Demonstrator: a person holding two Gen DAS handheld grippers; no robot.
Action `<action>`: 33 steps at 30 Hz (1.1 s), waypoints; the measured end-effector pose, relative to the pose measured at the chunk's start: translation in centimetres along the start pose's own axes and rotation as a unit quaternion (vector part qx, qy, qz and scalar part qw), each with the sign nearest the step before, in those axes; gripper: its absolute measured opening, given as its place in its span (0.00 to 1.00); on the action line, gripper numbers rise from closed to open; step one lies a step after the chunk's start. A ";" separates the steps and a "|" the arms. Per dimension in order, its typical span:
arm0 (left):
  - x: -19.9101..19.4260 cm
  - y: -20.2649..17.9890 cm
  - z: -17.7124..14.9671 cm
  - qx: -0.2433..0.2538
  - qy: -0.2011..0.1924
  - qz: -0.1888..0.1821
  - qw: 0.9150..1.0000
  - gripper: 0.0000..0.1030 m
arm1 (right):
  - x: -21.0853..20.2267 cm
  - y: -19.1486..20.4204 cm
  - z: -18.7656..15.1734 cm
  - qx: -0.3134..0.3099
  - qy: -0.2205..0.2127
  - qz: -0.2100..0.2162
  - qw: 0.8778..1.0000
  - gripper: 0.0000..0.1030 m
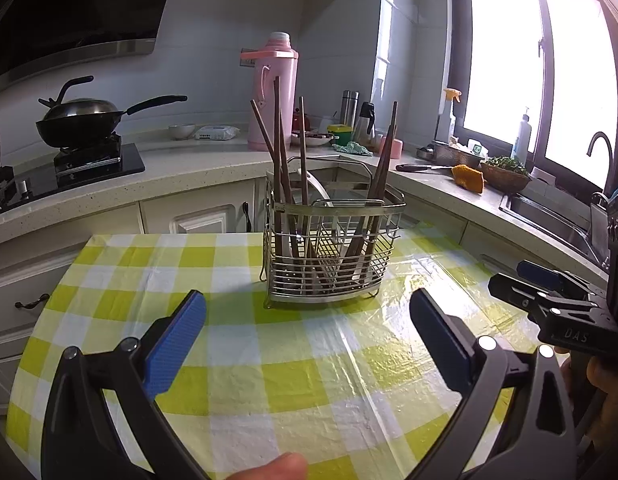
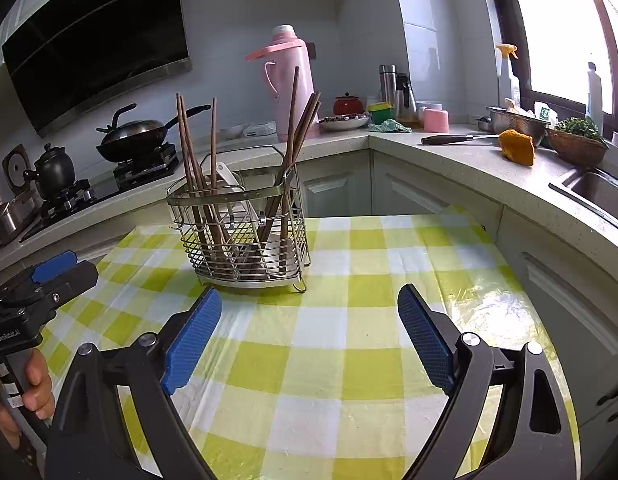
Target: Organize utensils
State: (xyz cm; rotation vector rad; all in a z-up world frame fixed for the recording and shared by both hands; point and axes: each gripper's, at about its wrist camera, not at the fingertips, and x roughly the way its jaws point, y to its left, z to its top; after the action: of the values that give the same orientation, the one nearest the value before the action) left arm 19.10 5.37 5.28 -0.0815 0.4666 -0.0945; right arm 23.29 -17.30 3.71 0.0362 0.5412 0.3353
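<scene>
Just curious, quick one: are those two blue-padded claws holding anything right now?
Left gripper: open, holding nothing, short of the steel wire utensil basket.
Right gripper: open, holding nothing, above the green-checked tablecloth.

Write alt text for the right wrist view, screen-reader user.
A wire utensil caddy holding wooden chopsticks and a white utensil stands on a green-and-white checked tablecloth, ahead of the open, empty right gripper. The left gripper, hand-held, shows at the left edge; a kitchen counter with a pink thermos lies behind.
</scene>
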 end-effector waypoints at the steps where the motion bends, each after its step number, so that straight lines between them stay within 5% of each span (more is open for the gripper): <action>1: 0.0 0.0 0.0 0.001 0.000 0.000 1.000 0.95 | 0.0 0.1 0.0 -0.001 -0.001 0.001 1.000 0.82; 33: 0.2 0.1 -0.2 0.000 0.004 -0.002 1.000 0.95 | 0.0 0.1 -0.2 0.002 0.000 0.007 1.000 0.82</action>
State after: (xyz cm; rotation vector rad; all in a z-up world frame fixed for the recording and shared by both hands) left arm 19.22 5.43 4.98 -0.0816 0.4747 -0.0985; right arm 23.20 -17.22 3.57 0.0436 0.5409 0.3474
